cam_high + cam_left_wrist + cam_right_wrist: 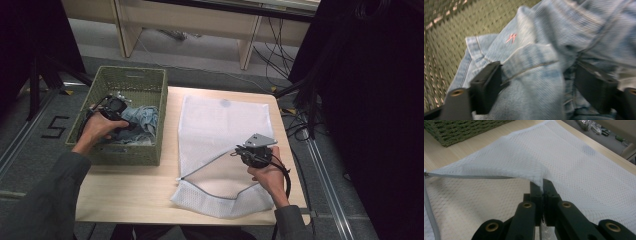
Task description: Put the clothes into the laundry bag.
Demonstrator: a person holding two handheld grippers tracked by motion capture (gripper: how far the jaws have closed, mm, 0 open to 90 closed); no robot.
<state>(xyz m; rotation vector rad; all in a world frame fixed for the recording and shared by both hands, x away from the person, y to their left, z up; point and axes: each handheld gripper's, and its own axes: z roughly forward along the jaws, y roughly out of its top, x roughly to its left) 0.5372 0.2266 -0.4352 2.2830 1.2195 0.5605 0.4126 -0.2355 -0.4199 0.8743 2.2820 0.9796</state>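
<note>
On the wooden table (125, 195) sit the two big pieces of this job: a green woven basket (142, 80) at the left edge and a white mesh laundry bag (215, 125) spread flat across the middle. The work in hand looks like moving denim from the basket into the bag, and by my reading it is at an early stage.

The bag is ready. Its zipped mouth, edged in grey, gapes toward the person, and the upper layer is lifted off the lower one, so there is a pocket to feed cloth into. Nothing blue shows through the mesh, so the bag appears to hold nothing yet.

The pale blue jeans (142, 122) lie crumpled in the basket, none of them over its rim.

The right gripper (542, 186) has its jaws pressed together on a pinch of the bag's upper mesh layer near the opening, holding it up.

The left gripper (539, 82) is down in the basket with its jaws spread wide, a fold of denim lying between them; the pads stand on either side of the fold without squeezing it. That view is blurred.

What is left, as I judge it: close on the denim, lift it clear of the basket, carry it across, and push it through the mouth.
</note>
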